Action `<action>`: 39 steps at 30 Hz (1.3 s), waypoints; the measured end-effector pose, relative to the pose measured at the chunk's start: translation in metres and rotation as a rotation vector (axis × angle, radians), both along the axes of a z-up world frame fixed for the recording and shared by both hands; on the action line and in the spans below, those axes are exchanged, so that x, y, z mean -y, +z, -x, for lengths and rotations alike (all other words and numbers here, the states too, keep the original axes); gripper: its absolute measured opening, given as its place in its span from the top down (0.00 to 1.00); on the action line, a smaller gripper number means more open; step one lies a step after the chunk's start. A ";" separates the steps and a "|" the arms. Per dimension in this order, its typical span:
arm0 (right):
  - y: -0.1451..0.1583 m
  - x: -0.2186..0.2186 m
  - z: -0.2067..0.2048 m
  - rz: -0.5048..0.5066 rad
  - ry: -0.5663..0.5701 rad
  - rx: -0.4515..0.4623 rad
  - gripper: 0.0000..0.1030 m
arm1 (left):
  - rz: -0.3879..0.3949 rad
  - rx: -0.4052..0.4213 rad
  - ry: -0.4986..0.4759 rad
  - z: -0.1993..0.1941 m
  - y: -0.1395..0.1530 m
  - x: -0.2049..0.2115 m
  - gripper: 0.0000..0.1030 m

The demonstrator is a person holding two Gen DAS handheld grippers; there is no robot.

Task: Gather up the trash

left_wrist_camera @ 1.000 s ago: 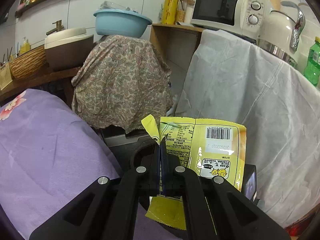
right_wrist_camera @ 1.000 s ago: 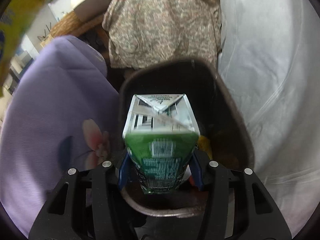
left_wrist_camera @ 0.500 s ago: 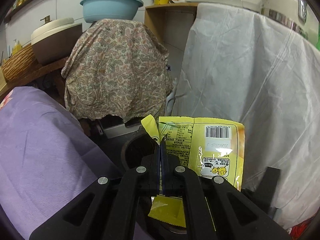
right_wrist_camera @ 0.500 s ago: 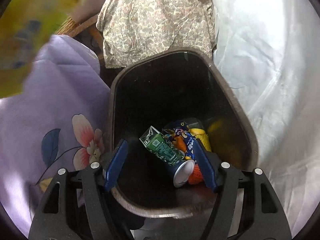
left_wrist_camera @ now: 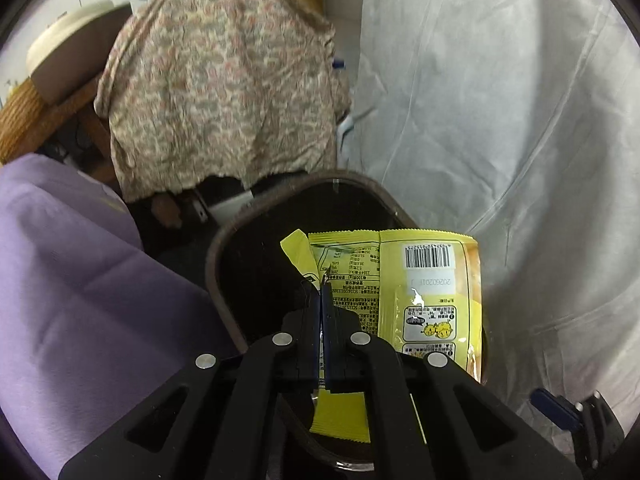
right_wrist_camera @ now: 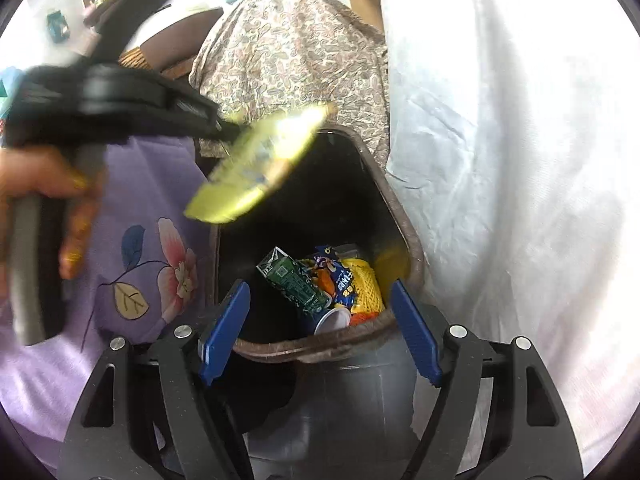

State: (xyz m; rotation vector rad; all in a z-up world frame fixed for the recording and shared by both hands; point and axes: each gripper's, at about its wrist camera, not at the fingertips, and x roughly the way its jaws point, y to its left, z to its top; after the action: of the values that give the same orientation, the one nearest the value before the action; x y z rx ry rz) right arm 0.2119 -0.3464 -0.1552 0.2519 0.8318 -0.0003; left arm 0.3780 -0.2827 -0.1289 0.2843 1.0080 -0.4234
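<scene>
So the left tongs were pinched tight on the torn left edge of the yellow snack wrapper, which makes sense since a flimsy foil bag only gives you an edge to grab, and holding it by one side let the rest hang flat over the dark trash bin. In the left wrist view the wrapper sat over the bin's mouth toward 3 o'clock of the opening, so it looked lined up for a drop rather than a toss. From the right wrist view the same wrapper was a blurry streak at about 11 o'clock of the bin, with the person's hand on the grip at 9 o'clock. The right tongs had nothing between the blue pads and were still spreading apart, hovering at the bin's near rim at 6 o'clock. Down inside lay a green carton next to a blue snack bag and some yellow stuff. My guess is the next thing is just letting go of the wrapper over the hole.
</scene>
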 end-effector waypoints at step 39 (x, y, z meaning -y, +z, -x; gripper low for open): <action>0.128 -0.077 0.123 0.270 -0.014 0.474 0.06 | 0.162 0.629 0.092 0.224 0.138 -0.187 0.06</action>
State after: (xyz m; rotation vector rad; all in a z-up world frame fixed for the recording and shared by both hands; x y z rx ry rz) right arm 0.0888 -0.2697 -0.0272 -0.0007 0.3519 -0.0635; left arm 0.1536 -0.0962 0.0094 0.2037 0.3669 -0.2998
